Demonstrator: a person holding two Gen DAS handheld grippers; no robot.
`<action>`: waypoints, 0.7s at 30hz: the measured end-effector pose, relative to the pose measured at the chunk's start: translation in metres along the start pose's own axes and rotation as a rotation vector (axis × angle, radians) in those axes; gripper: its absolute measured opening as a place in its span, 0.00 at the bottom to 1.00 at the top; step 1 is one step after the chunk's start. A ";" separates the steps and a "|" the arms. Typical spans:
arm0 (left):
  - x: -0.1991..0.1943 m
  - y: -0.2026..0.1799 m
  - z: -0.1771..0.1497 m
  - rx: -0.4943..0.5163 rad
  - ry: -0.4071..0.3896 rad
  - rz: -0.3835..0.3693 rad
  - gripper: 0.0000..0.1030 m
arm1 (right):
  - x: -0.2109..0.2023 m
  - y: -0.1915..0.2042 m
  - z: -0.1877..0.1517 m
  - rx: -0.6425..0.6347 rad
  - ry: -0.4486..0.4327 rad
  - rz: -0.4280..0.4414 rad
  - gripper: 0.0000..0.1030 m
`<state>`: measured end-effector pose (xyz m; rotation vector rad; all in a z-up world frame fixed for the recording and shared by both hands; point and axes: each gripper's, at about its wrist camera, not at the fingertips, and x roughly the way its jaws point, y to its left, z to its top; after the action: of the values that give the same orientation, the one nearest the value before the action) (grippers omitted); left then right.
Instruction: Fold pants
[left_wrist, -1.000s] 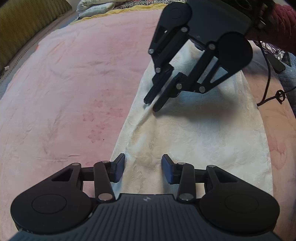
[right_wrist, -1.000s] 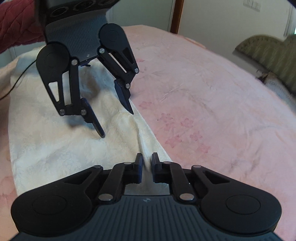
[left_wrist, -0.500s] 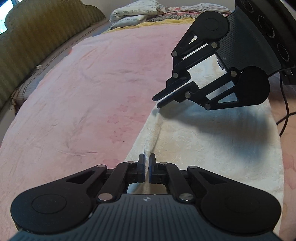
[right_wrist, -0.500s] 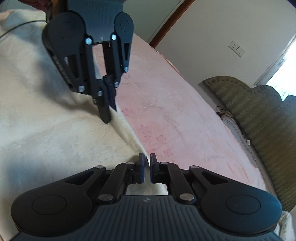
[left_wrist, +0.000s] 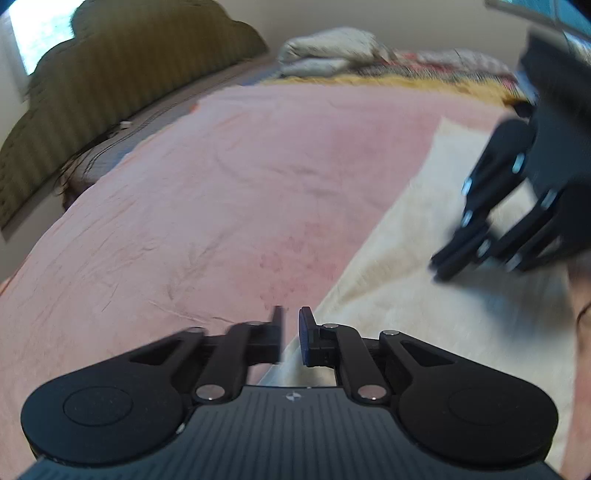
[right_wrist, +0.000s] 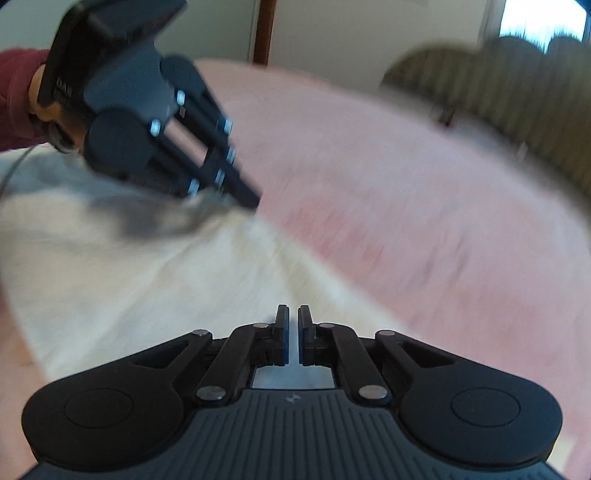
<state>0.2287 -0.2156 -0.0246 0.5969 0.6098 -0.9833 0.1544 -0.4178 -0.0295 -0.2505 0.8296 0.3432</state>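
Cream pants (left_wrist: 424, 266) blurred, both tools apparently pinching its edge

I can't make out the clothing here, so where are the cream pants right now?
The cream textured pants lie flat on the pink bedspread, right of centre in the left wrist view, with both the left gripper and right gripper at their edge.

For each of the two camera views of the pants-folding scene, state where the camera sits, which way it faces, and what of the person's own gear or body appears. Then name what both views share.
Left wrist view: sits on the left gripper, facing along the pants' edge across the pink bedspread toward the green headboard; the right gripper shows at right.
Right wrist view: sits on the right gripper, facing across the pants toward the left gripper; the person's red sleeve shows.
Shared: pants, bedspread, headboard, both grippers.
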 end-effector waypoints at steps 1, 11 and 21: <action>-0.005 -0.002 0.002 -0.035 -0.003 0.013 0.38 | 0.011 -0.002 -0.006 0.024 0.033 -0.018 0.04; -0.071 -0.039 -0.046 -0.486 0.164 0.202 0.80 | 0.002 -0.009 0.012 0.239 -0.152 -0.057 0.05; -0.009 -0.005 -0.047 -0.594 0.179 0.411 0.93 | 0.034 0.009 0.012 0.266 -0.096 0.023 0.05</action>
<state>0.2106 -0.1794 -0.0513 0.2595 0.8541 -0.3319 0.1808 -0.3988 -0.0483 0.0239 0.7742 0.2607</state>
